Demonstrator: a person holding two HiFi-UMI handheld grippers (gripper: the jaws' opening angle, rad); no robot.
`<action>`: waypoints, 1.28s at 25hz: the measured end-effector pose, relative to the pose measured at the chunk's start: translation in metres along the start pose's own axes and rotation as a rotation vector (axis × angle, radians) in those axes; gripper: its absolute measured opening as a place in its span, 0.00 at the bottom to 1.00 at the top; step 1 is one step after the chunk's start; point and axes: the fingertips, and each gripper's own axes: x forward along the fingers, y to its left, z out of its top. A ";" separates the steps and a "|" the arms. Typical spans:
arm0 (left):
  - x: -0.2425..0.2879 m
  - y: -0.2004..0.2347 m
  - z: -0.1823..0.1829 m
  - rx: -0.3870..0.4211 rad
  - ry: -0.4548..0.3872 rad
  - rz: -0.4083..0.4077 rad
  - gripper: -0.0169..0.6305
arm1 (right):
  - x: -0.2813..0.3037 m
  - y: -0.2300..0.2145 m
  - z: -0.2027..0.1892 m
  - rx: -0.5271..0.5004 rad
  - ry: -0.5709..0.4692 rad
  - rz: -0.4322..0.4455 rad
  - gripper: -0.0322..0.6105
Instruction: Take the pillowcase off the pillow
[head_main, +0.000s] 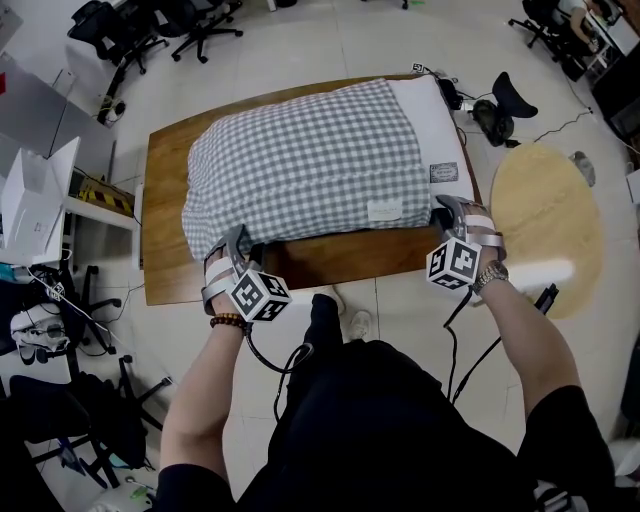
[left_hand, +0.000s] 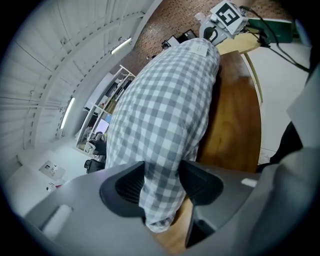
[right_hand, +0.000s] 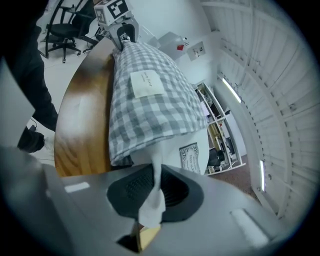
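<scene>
A grey-and-white checked pillowcase covers most of a pillow lying on the brown wooden table. The pillow's bare white end sticks out at the right. My left gripper sits at the near left corner, and its pads are shut on a bunch of checked cloth. My right gripper is at the near right corner, shut on a thin fold of the white pillow just past the pillowcase's open hem. Each gripper view shows the other gripper at the far end.
A round pale wooden table stands close on the right. Black office chairs are at the back left, and a white box stands at the left. Cables and dark items lie on the floor by the table's right end.
</scene>
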 end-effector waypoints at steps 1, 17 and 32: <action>-0.002 0.002 0.000 0.003 -0.004 0.001 0.36 | -0.001 -0.002 0.000 0.004 -0.001 -0.003 0.09; -0.041 0.020 0.006 -0.011 -0.110 0.088 0.05 | -0.009 -0.027 -0.006 0.056 -0.001 -0.017 0.08; -0.077 0.024 -0.006 -0.165 -0.103 0.072 0.04 | -0.026 -0.027 -0.026 0.072 0.041 -0.014 0.08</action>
